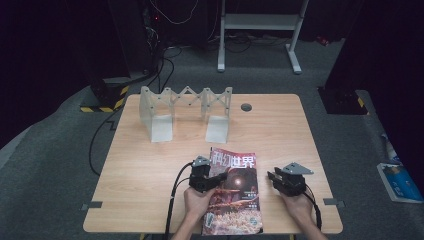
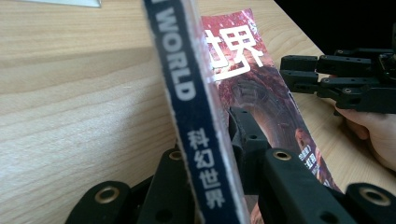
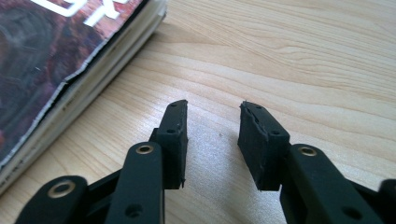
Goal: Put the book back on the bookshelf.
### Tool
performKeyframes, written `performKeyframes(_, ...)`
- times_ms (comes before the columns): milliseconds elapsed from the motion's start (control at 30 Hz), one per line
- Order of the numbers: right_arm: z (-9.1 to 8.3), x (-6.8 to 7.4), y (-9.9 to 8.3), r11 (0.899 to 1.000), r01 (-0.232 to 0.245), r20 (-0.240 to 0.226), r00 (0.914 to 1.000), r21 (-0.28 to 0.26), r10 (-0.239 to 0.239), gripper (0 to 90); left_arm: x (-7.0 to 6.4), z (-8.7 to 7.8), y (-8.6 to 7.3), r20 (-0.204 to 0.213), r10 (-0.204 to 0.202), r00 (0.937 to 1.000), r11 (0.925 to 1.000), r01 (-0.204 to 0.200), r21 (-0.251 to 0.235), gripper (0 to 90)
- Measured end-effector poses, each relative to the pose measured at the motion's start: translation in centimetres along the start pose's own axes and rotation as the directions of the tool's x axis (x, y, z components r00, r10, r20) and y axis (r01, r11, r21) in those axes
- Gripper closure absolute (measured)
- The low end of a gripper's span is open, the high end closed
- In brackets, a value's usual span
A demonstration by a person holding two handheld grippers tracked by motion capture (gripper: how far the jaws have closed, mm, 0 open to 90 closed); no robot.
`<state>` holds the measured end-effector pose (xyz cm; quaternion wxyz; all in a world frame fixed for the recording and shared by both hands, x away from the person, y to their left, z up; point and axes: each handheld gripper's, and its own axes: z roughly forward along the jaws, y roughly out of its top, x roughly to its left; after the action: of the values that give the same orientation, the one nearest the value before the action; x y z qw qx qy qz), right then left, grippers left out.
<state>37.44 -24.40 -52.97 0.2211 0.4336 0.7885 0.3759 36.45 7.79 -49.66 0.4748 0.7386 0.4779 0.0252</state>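
Pinching the dark-blue spine edge of the thick red-covered magazine with white Chinese title lettering, the left hand-held gripper has its jaws clamped on it, one jaw under and one over the cover, as the left gripper view shows. That spine side looks lifted off the light wooden bench while the rest of the magazine lies at the near edge, between the two hands. Just beside its page edge, the right hand-held gripper rests low over bare wood with its jaws apart, holding nothing and not touching the magazine. Farther back on the bench stands a white plastic accordion-style book rack, its slots empty, well apart from the magazine; a small grey round grommet sits near the far edge. Judging from this, the grasp is done and lifting has barely started; raising the magazine upright, carrying it across and slotting it into the rack all seem left to do
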Motion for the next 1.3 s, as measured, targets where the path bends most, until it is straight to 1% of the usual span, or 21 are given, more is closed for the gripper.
performKeyframes(133,0.0,-0.1,-0.1,1.0,-0.001,0.002,1.0,-0.008,0.001,58.6,-0.2,-0.7,0.4,-0.004,0.01,0.9999,0.9999,-0.01,-0.011,79.7)
performKeyframes(167,0.0,-0.1,-0.1,1.0,0.002,0.002,1.0,-0.009,-0.002,57.9,-0.2,-0.8,0.5,-0.006,0.022,0.9997,0.9997,-0.022,-0.01,79.8)
performKeyframes(267,0.1,-0.1,-0.2,1.0,-0.001,0.0,1.0,-0.013,0.001,55.8,-0.3,-1.2,0.7,-0.004,0.021,0.9998,0.9996,-0.021,-0.02,79.9)
performKeyframes(333,0.1,-0.1,-0.2,1.0,0.001,0.0,1.0,-0.014,-0.001,55.0,-0.3,-1.4,0.7,-0.008,0.03,0.9995,0.9993,-0.03,-0.022,80.1)
performKeyframes(367,0.1,-0.1,-0.2,1.0,0.001,0.0,1.0,-0.016,-0.001,54.6,-0.4,-1.5,0.8,-0.008,0.025,0.9997,0.9994,-0.025,-0.024,80.0)
performKeyframes(433,0.1,-0.1,-0.2,1.0,0.002,0.001,1.0,-0.018,-0.002,54.2,-0.5,-1.8,0.9,-0.011,0.03,0.9995,0.9992,-0.03,-0.025,80.2)
performKeyframes(533,0.1,-0.1,-0.2,1.0,0.002,0.004,1.0,-0.019,-0.001,53.6,-0.5,-2.3,1.2,-0.014,0.047,0.9988,0.9983,-0.048,-0.035,80.3)
performKeyframes(567,0.1,-0.1,-0.2,1.0,-0.001,0.005,1.0,-0.018,0.001,53.2,-0.6,-2.4,1.3,-0.012,0.043,0.999,0.9984,-0.043,-0.036,80.4)
performKeyframes(600,0.1,-0.1,-0.2,1.0,-0.001,0.005,1.0,-0.019,0.002,52.9,-0.6,-2.6,1.4,-0.015,0.052,0.9985,0.998,-0.052,-0.037,80.4)
performKeyframes(733,0.1,-0.1,-0.2,1.0,-0.002,0.002,1.0,-0.019,0.002,51.7,-0.5,-3.4,1.7,-0.017,0.044,0.9989,0.9976,-0.045,-0.053,80.7)
performKeyframes(867,0.1,-0.1,-0.2,1.0,-0.002,0.001,1.0,-0.02,0.002,51.3,-0.3,-4.1,2.1,-0.024,0.051,0.9984,0.9967,-0.052,-0.062,81.0)
performKeyframes(900,0.1,-0.1,-0.2,1.0,-0.003,0.001,1.0,-0.019,0.003,51.3,-0.4,-4.3,2.2,-0.022,0.045,0.9988,0.9967,-0.046,-0.067,81.1)
performKeyframes(1000,0.1,-0.1,-0.2,1.0,-0.003,0.001,1.0,-0.02,0.003,51.3,-0.5,-4.8,2.6,-0.027,0.064,0.9976,0.9953,-0.066,-0.071,81.2)
performKeyframes(1033,0.1,-0.1,-0.2,1.0,-0.003,0.002,1.0,-0.02,0.003,51.3,-0.6,-5.0,2.8,-0.028,0.062,0.9977,0.9952,-0.064,-0.074,81.2)
performKeyframes(1067,0.1,-0.1,-0.2,1.0,-0.003,0.002,1.0,-0.02,0.003,51.2,-0.7,-5.2,3.0,-0.029,0.075,0.9968,0.9944,-0.077,-0.072,81.2)
performKeyframes(1133,0.1,-0.1,-0.2,1.0,-0.001,0.002,1.0,-0.02,0.001,51.2,-0.8,-5.6,3.3,-0.033,0.085,0.9959,0.9932,-0.087,-0.077,81.3)
performKeyframes(1200,0.1,-0.1,-0.3,1.0,-0.003,0.002,1.0,-0.02,0.003,51.2,-1.0,-5.9,3.6,-0.033,0.089,0.9955,0.9926,-0.091,-0.08,81.4)
performKeyframes(1267,0.1,-0.1,-0.3,1.0,-0.002,0.001,1.0,-0.02,0.002,51.1,-1.0,-6.2,4.0,-0.041,0.1,0.9942,0.9915,-0.103,-0.081,81.4)
performKeyframes(1300,0.1,-0.1,-0.3,1.0,-0.002,0.001,1.0,-0.021,0.002,51.0,-1.1,-6.4,4.2,-0.045,0.099,0.9941,0.9918,-0.102,-0.078,81.5)
